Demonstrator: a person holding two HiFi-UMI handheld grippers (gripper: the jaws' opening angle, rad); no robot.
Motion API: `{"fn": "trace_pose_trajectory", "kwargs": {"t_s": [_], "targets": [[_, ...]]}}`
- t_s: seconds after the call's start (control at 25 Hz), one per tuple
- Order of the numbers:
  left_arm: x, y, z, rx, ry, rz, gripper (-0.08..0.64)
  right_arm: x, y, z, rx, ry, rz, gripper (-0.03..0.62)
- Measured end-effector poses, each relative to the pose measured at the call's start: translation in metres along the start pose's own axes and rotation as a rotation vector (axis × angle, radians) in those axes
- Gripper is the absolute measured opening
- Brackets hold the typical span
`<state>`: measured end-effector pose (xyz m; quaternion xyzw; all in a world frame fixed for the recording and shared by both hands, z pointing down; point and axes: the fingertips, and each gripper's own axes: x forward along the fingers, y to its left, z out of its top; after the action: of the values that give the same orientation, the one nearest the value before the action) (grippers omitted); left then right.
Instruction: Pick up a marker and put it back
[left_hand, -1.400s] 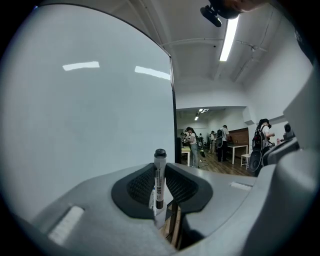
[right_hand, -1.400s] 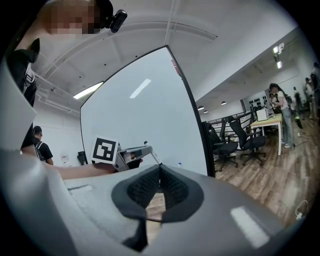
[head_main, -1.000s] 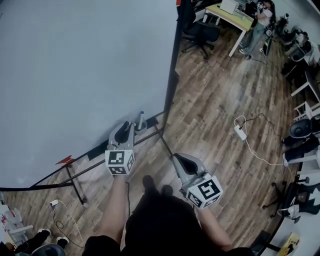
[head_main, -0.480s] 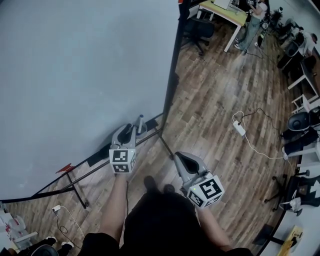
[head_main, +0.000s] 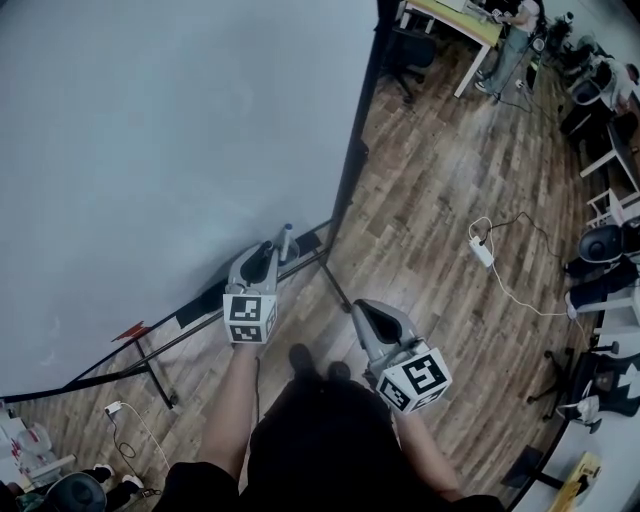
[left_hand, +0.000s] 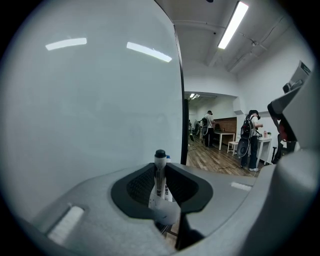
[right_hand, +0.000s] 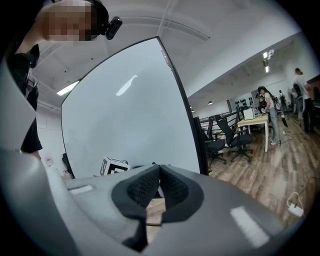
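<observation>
A white marker (left_hand: 159, 183) with a black cap stands upright between the pads of my left gripper (left_hand: 161, 169), which is shut on it. In the head view the marker (head_main: 286, 240) sticks out of the left gripper (head_main: 265, 252) just in front of the big whiteboard (head_main: 150, 150), close to its bottom ledge (head_main: 200, 310). My right gripper (head_main: 358, 310) hangs lower right of it over the wood floor. In its own view the right gripper (right_hand: 160, 168) has its pads closed together with nothing between them.
The whiteboard's black stand legs (head_main: 152, 372) reach across the floor below the board. A white power strip with a cable (head_main: 482, 252) lies on the floor at right. Office chairs (head_main: 410, 50), a desk (head_main: 455, 20) and standing people (left_hand: 248, 140) are farther back.
The left gripper with the marker has sunk a little toward the board's bottom ledge. The right gripper has shifted slightly sideways.
</observation>
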<state>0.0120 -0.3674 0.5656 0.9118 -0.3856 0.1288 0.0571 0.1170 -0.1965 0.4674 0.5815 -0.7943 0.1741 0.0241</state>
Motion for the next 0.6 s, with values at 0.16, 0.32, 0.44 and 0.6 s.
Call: {"fn": "trace_pose_trajectory", "kwargs": {"t_s": [0.16,0.32,0.44,0.6], "targets": [[-0.003,0.002,0.001,-0.001,-0.011,0.005,0.083,0.001,0.002,-0.002,0.001,0.003,0.004,0.003],[-0.004,0.003,0.004,0.002,-0.016,0.004,0.091,0.001,0.003,-0.001,-0.001,-0.001,0.007,0.003],[-0.006,0.001,0.007,0.008,-0.019,-0.001,0.095,-0.001,0.003,0.001,-0.003,-0.005,0.008,0.003],[-0.009,-0.003,0.012,0.015,-0.028,-0.004,0.106,-0.006,0.003,0.002,-0.002,-0.011,0.008,0.003]]}}
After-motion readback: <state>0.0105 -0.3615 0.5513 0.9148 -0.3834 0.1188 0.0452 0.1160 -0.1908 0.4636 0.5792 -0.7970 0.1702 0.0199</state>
